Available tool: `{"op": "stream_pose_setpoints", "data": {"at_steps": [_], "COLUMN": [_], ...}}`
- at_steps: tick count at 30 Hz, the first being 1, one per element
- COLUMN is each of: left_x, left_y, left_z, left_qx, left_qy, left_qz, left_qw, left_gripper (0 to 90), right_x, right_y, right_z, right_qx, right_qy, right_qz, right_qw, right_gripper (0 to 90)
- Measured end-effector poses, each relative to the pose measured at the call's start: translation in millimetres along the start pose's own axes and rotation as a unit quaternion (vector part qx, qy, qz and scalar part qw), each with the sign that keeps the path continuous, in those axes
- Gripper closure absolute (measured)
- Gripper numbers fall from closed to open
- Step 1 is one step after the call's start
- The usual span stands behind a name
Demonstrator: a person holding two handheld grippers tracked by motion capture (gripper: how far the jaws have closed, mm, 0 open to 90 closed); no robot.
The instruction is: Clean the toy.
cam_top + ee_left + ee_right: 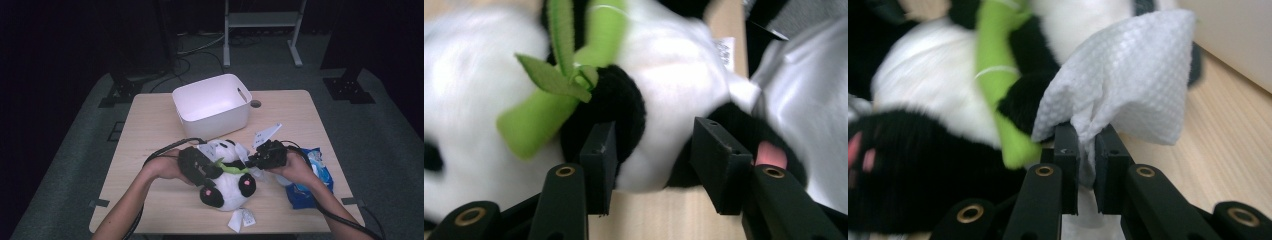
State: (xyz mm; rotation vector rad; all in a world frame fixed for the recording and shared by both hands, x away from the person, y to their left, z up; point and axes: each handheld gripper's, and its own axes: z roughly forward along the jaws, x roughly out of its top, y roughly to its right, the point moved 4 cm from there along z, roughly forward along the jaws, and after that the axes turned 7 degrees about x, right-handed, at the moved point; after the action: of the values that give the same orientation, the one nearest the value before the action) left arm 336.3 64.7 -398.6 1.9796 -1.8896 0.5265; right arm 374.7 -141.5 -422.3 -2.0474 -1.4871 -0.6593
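A plush panda (227, 175) lies on the near middle of the desk (150, 130), black paws toward the near edge, a green strip (231, 169) across its body; in the left gripper view that green strip (555, 95) crosses the white fur above the jaws. The left gripper (210, 169) comes in from the left against the panda's side; its jaws stand partly spread around a bulge of white and black plush (644, 130) — the left pad seems to touch the black fur, though whether both pads press on it I cannot tell from the blurred picture.

The right gripper (255, 161) sits at the panda's right side; its jaws are pressed nearly together, pinching a white wipe (1128, 85) by a bunched corner, and the wipe fans out above the pads just beside the panda (948, 120).

Far of the panda stands a white bin (212, 105), near the middle of the desk; right of the right hand (297, 170) lies a blue packet (317, 180); a small white scrap (241, 220) rests at the near edge — just near of the panda.
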Motion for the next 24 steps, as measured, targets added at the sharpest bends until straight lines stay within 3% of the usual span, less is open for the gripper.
{"op": "stream_pose_setpoints", "data": {"at_steps": [4, 9, 12, 16, 17, 18, 20, 24], "left_x": [9.5, 13.8, 16.9, 26.6, 28.1, 29.6, 31.0, 32.0], "left_y": [11.5, 14.4, 12.4, 5.1, 2.5, -2.2, -10.2, -16.1], "left_z": [5.6, 4.1, -3.8, -13.8, -13.9, -12.3, -6.7, 7.2], "left_qx": [-0.013, -0.013, -0.005, 0.020, 0.032, 0.058, 0.071, 0.040], "left_qy": [0.001, 0.002, 0.025, 0.041, 0.036, 0.024, 0.011, 0.007], "left_qz": [0.023, 0.033, 0.032, 0.041, 0.045, 0.049, 0.044, 0.043], "left_qw": [0.9996, 0.9994, 0.9992, 0.9981, 0.9978, 0.9968, 0.9964, 0.9983], "left_gripper": [53.0, 51.5, 49.4, 46.6, 45.4, 44.2, 40.6, 38.0], "right_x": [4.3, 10.6, 9.4, 9.4, 9.8, 10.2, 10.7, 10.2], "right_y": [7.6, 11.9, 12.1, 7.2, 5.0, 3.0, -1.4, -8.0], "right_z": [3.4, 6.3, 3.2, -8.2, -10.0, -11.2, -14.0, -18.5], "right_qx": [-0.005, -0.017, -0.017, -0.003, -0.004, -0.003, -0.001, 0.005], "right_qy": [0.005, -0.001, -0.001, 0.020, 0.019, 0.020, 0.019, 0.021], "right_qz": [0.006, 0.000, 0.000, 0.001, -0.001, -0.002, -0.007, -0.015], "right_qw": [1.0000, 0.9999, 0.9999, 0.9998, 0.9998, 0.9998, 0.9998, 0.9997], "right_gripper": [82.3, 82.4, 82.4, 82.4, 82.3, 82.3, 82.3, 82.2]}}
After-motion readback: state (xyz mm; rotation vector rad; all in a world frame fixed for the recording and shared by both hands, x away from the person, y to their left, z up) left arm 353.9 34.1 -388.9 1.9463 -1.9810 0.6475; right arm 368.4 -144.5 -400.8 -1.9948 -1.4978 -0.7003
